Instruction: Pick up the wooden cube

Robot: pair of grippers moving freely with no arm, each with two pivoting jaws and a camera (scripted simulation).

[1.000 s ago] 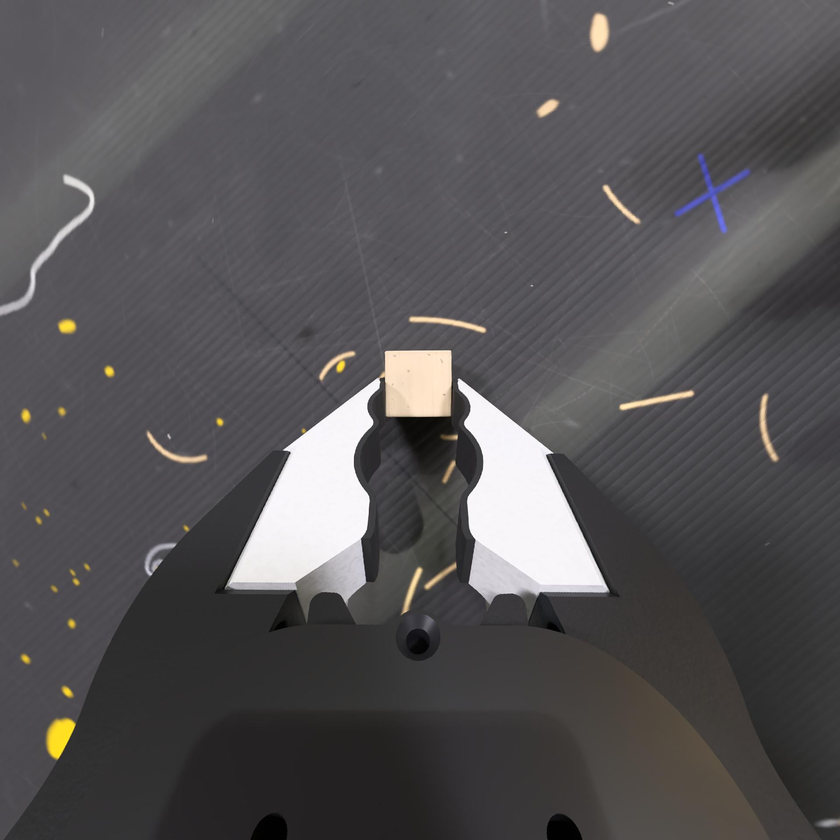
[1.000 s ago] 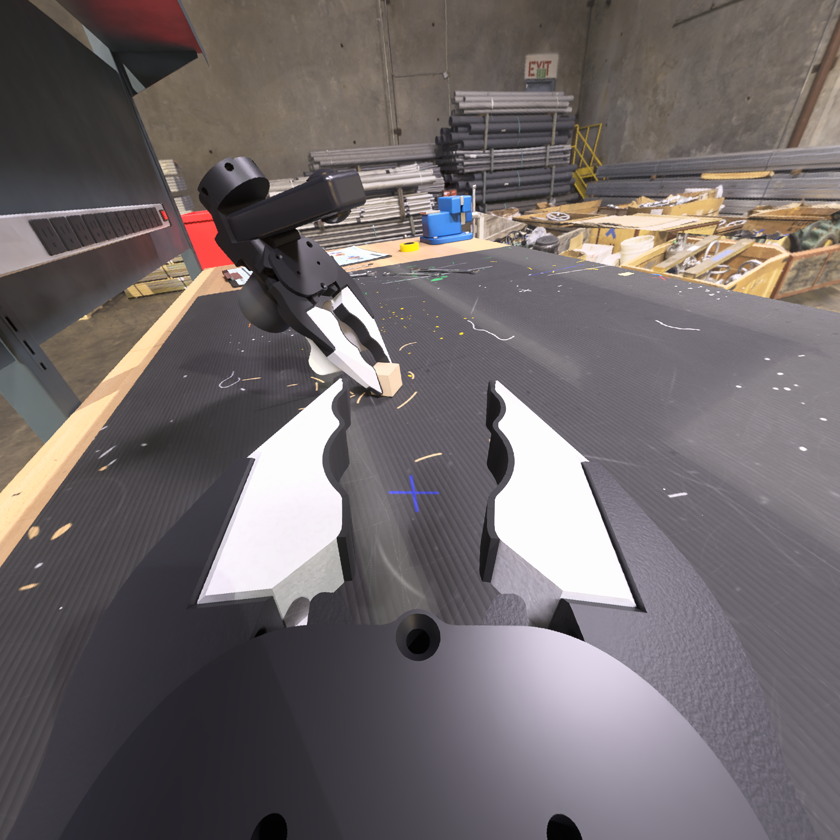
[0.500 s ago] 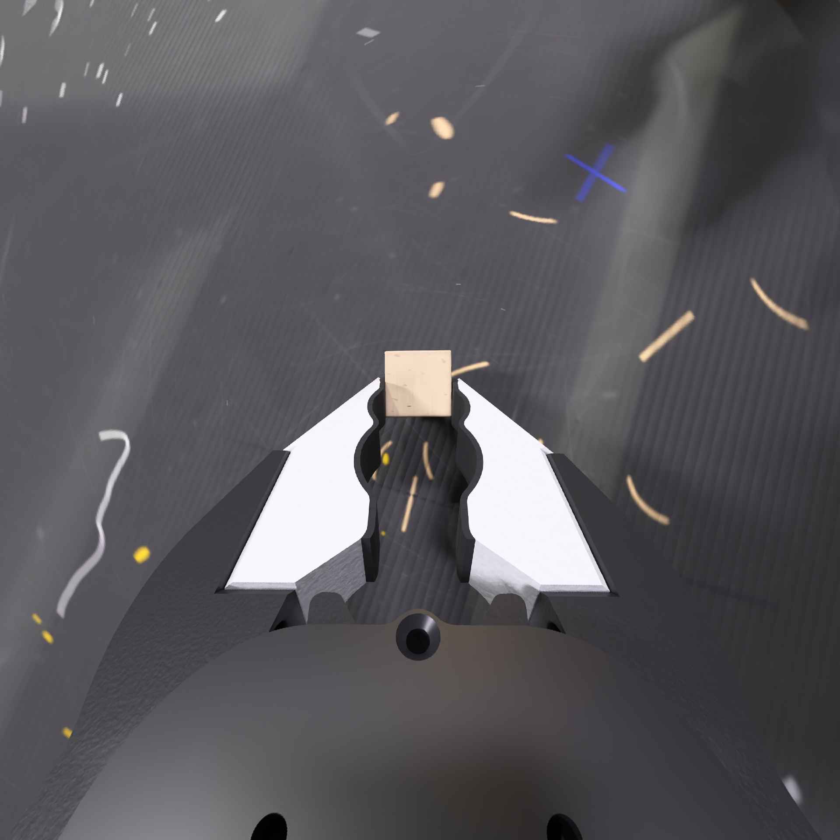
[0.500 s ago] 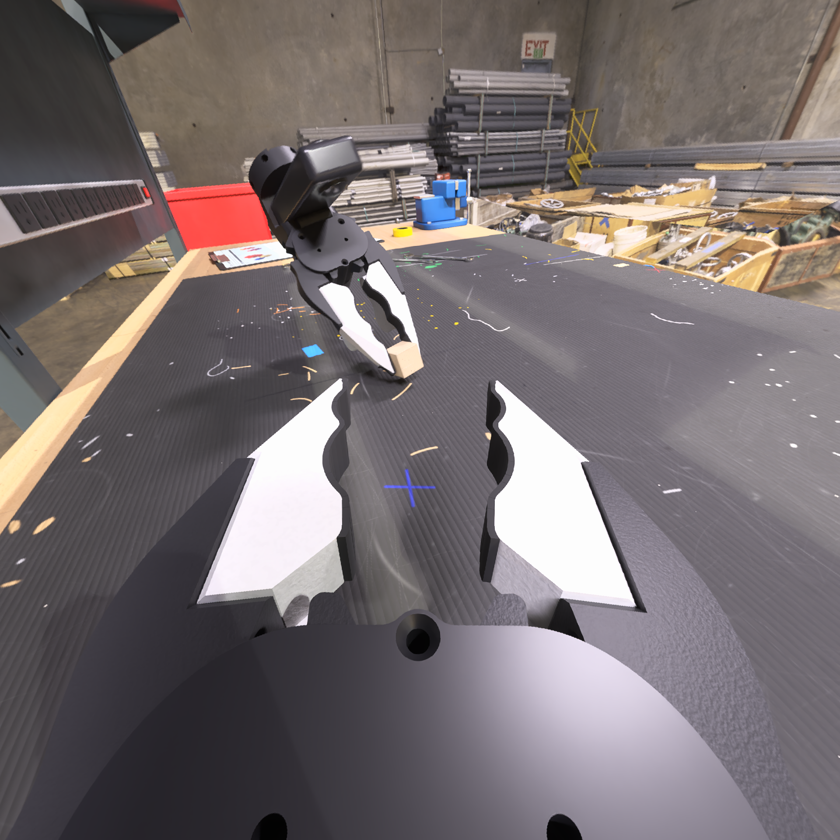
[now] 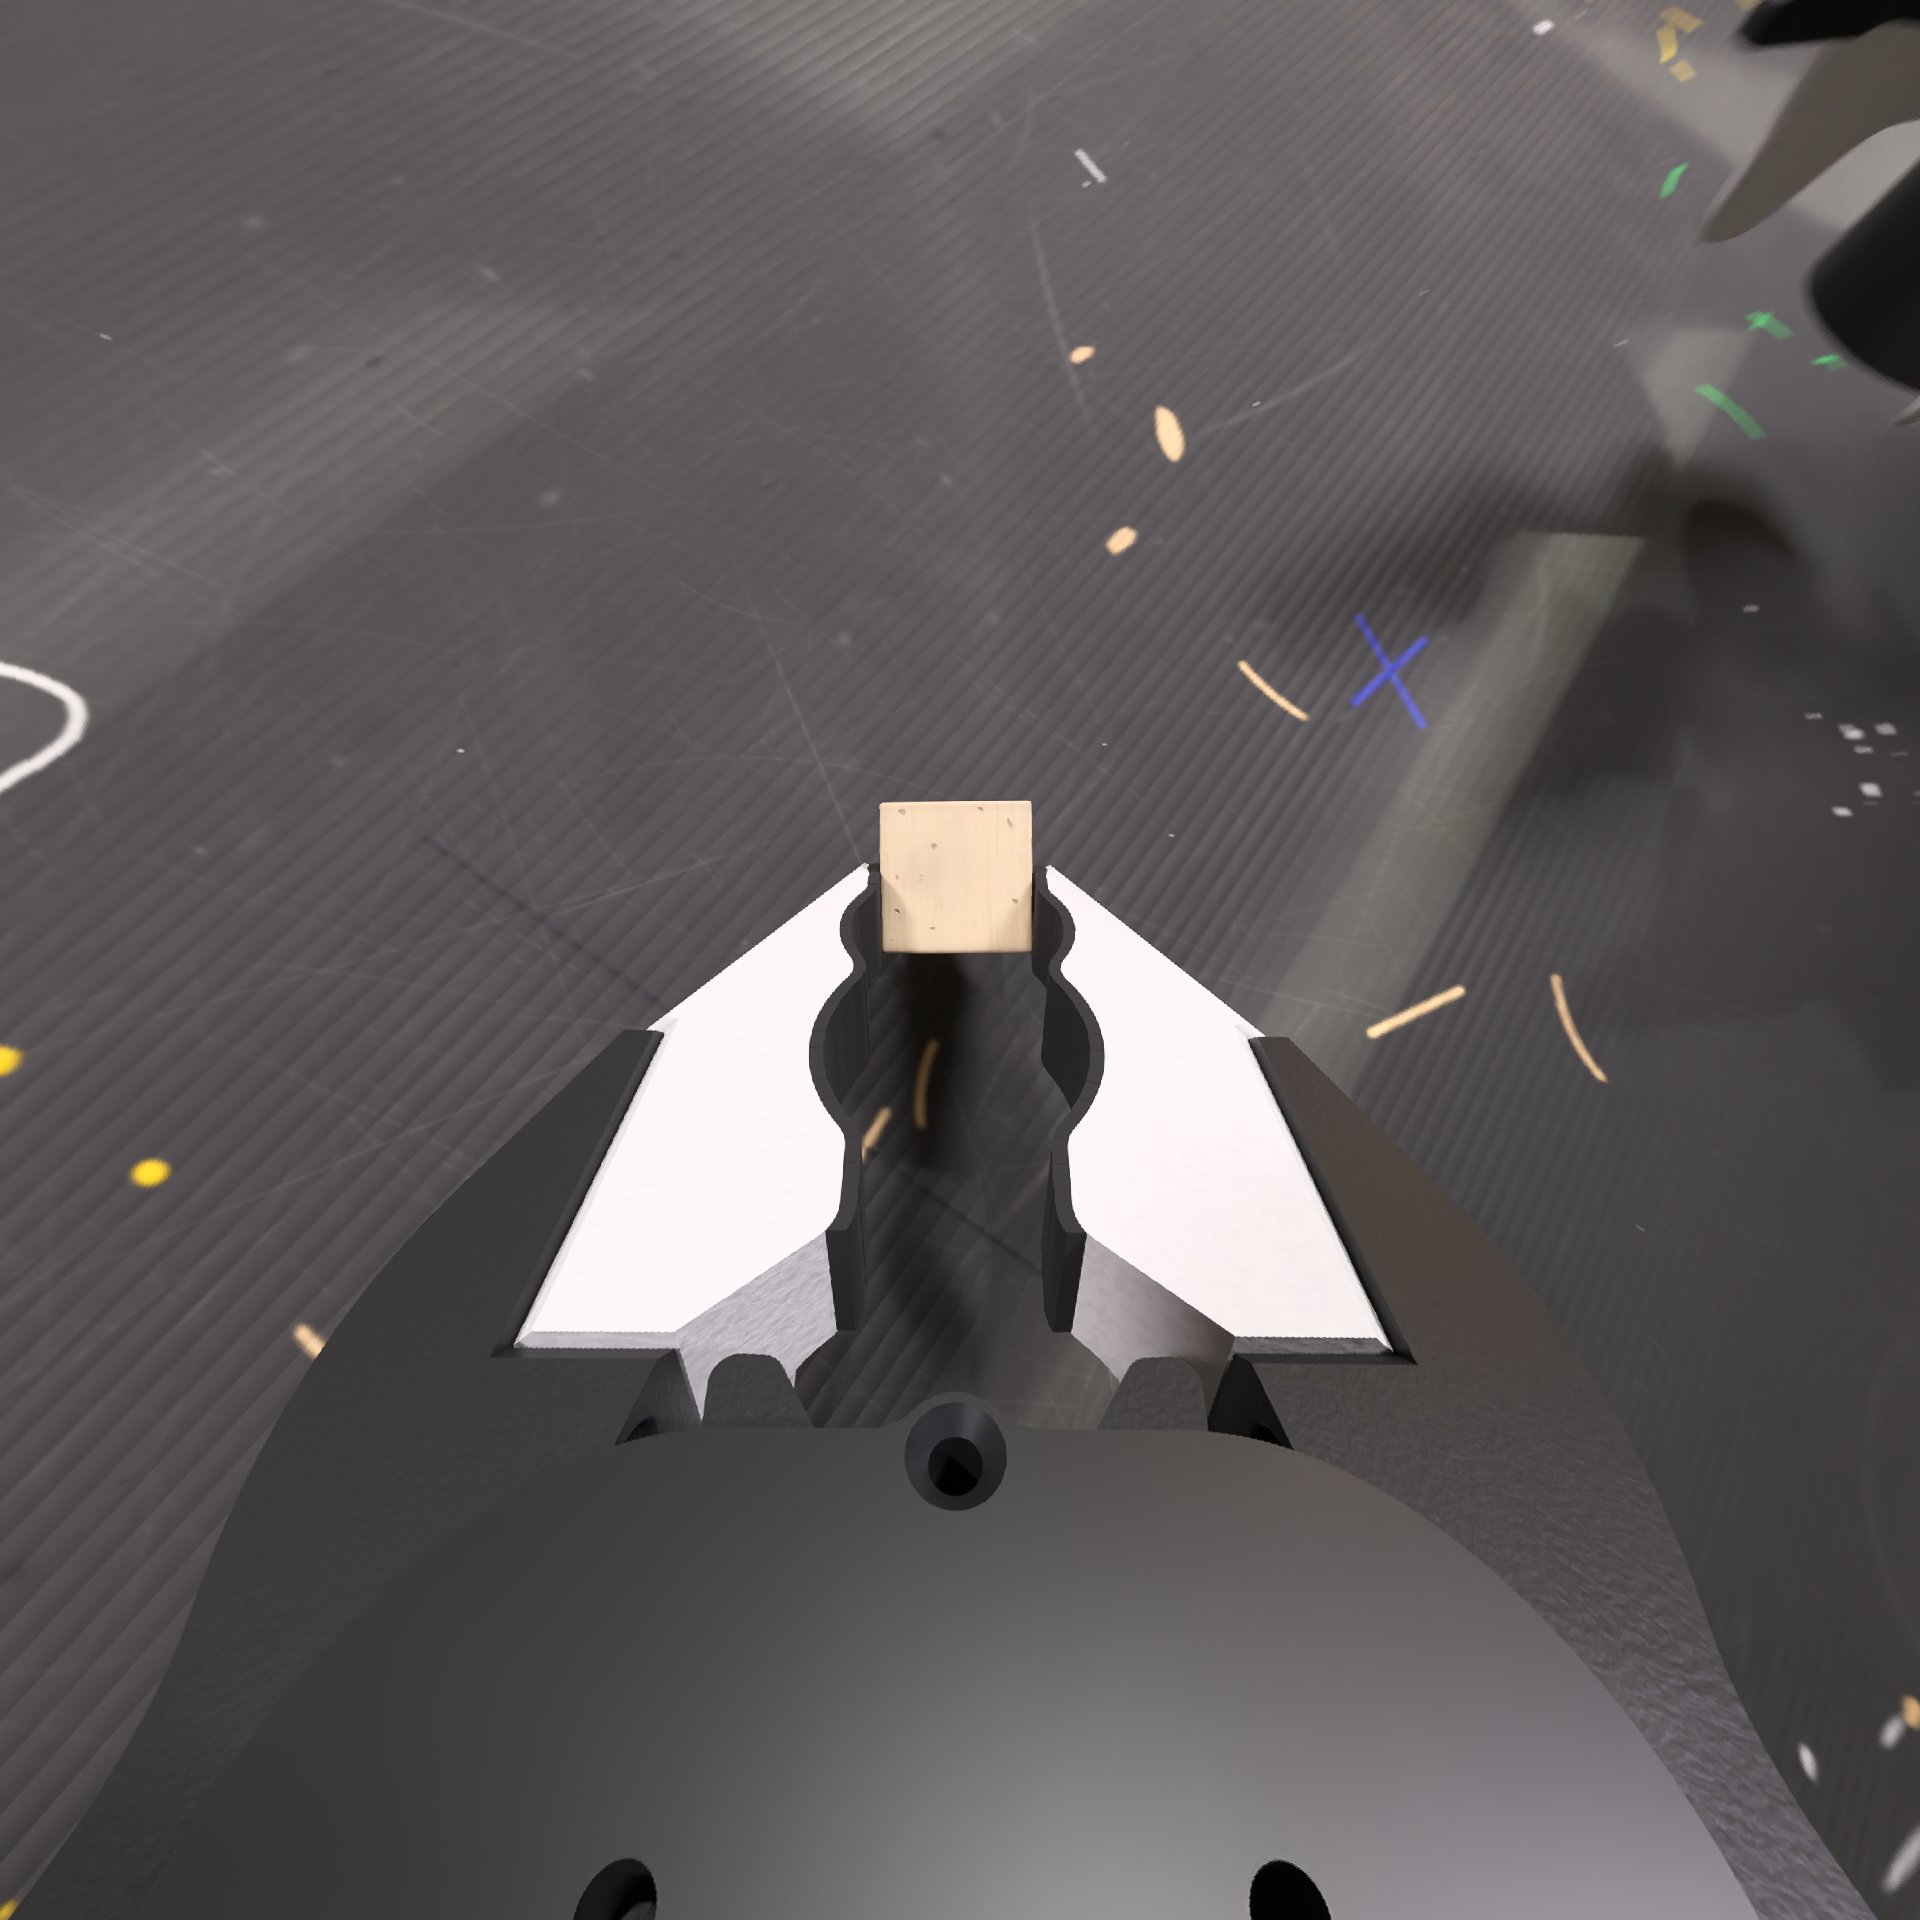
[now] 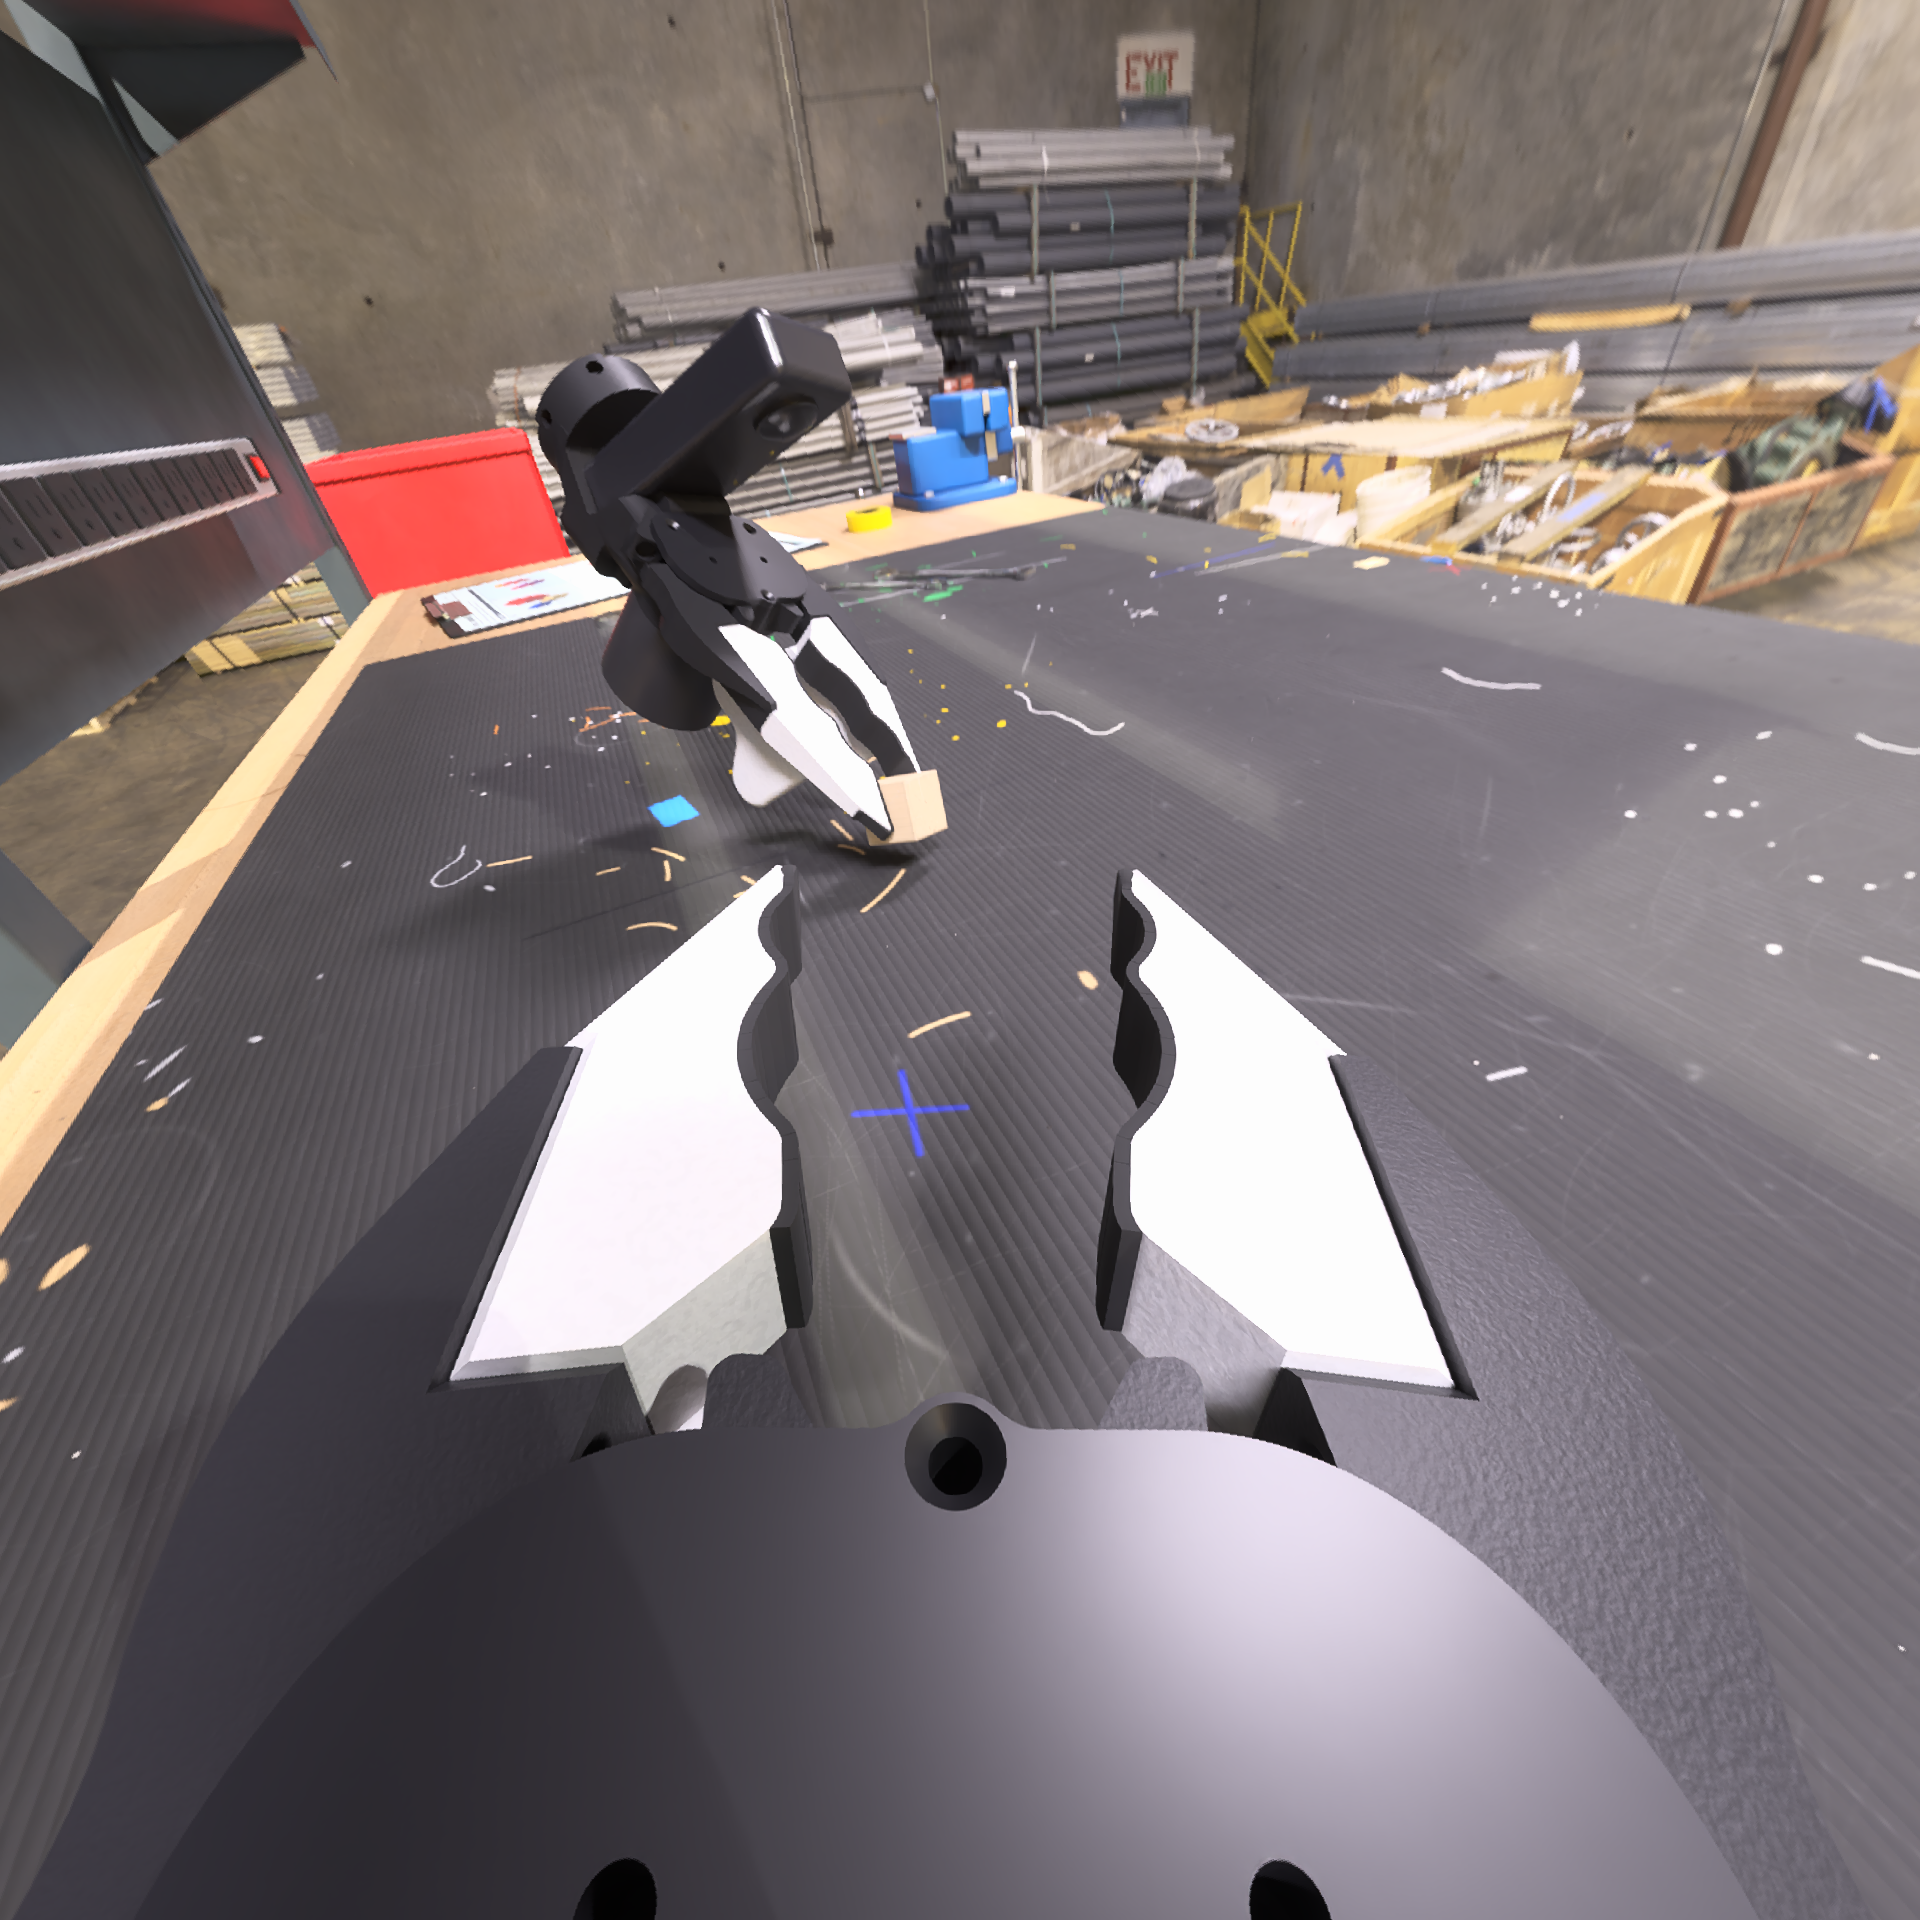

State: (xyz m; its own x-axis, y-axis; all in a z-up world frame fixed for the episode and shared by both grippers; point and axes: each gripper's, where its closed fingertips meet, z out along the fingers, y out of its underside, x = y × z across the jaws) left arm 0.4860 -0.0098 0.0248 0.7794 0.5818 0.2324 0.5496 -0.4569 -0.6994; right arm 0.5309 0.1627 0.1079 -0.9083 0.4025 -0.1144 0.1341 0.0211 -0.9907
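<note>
The wooden cube is small, pale and square, pinched between the tips of my left gripper, which is shut on it. In the right wrist view the same cube hangs at the left gripper's tips, a little above the dark mat, with its shadow under it. My right gripper is open and empty, low over the mat, nearer than the cube, with a blue cross mark between its fingers.
The mat carries wood shavings, paint specks and a white squiggle. The bench's wooden edge runs along the left. A clipboard, a blue vise and a red box stand at the far end. The right gripper's tips show at the left wrist view's top right corner.
My left gripper has lifted the cube off the mat and swung right with it, turning as it went. My right gripper has stayed open and almost still.
</note>
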